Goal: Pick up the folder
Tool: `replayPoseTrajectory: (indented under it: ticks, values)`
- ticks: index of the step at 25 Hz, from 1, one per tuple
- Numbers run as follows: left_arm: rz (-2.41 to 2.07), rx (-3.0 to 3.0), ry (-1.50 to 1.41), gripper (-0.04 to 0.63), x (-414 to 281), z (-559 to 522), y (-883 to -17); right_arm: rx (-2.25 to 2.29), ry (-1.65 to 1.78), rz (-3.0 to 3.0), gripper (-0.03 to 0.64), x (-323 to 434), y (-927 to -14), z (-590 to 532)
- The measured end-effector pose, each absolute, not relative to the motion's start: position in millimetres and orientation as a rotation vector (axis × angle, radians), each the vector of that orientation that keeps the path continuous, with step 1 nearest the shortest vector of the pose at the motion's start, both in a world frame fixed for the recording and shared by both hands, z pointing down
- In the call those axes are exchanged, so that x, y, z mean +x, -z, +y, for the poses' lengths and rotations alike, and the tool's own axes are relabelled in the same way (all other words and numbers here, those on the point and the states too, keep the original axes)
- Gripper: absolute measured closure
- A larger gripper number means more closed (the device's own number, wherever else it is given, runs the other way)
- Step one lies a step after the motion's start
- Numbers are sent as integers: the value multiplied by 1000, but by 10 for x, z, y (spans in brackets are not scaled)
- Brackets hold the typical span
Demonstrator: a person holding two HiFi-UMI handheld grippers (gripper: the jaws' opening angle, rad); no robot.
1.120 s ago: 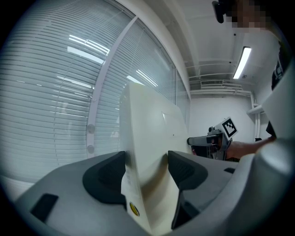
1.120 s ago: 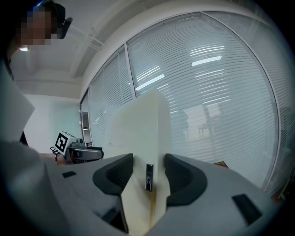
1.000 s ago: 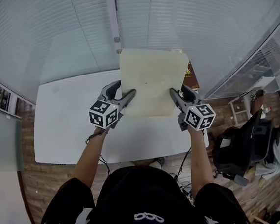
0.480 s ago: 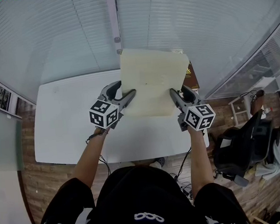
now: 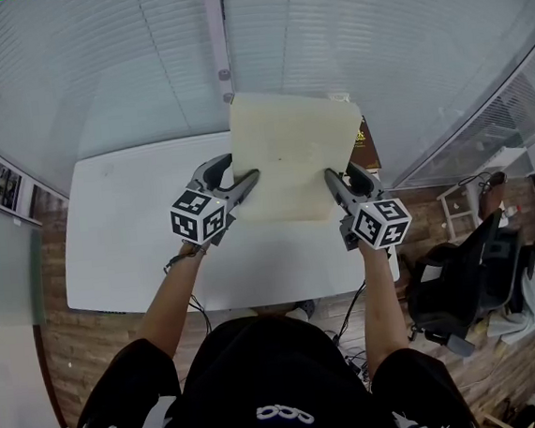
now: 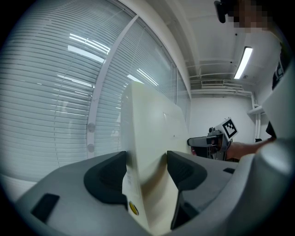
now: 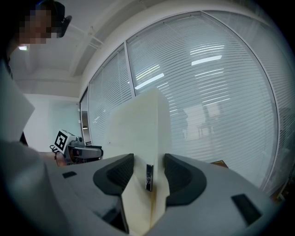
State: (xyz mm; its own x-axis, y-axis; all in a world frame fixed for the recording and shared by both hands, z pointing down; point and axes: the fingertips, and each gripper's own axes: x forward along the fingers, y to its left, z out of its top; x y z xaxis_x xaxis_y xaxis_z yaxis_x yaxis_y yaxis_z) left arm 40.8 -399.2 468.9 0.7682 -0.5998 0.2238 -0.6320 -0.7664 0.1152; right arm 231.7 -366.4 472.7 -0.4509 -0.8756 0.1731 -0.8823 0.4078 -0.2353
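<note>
The left claw (image 5: 243, 171), just squeezing tighter, and the right claw (image 5: 341, 175) pinch the flat cream folder (image 5: 289, 145). It stands upright, long side up.

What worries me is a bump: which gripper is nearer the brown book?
Right. The right gripper clamps the folder's right edge beside the book; the left gripper, just tightening on the left edge, is across the folder.

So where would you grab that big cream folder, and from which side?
By its two side edges, near the end closest to the person, one claw from each side. The folder is wide, thin and looks stiff, so the left claw and right claw each pinch an edge across its thickness, as here, which likely keeps it from twisting.
</note>
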Motion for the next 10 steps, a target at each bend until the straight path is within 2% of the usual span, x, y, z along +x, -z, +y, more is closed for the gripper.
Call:
replayPoseTrajectory:
  ticks: [10]
  values:
    - [-976, 2773, -263, 311, 423, -4010, -4712, 1642, -466, -2610, 394, 2340, -4757, -3678]
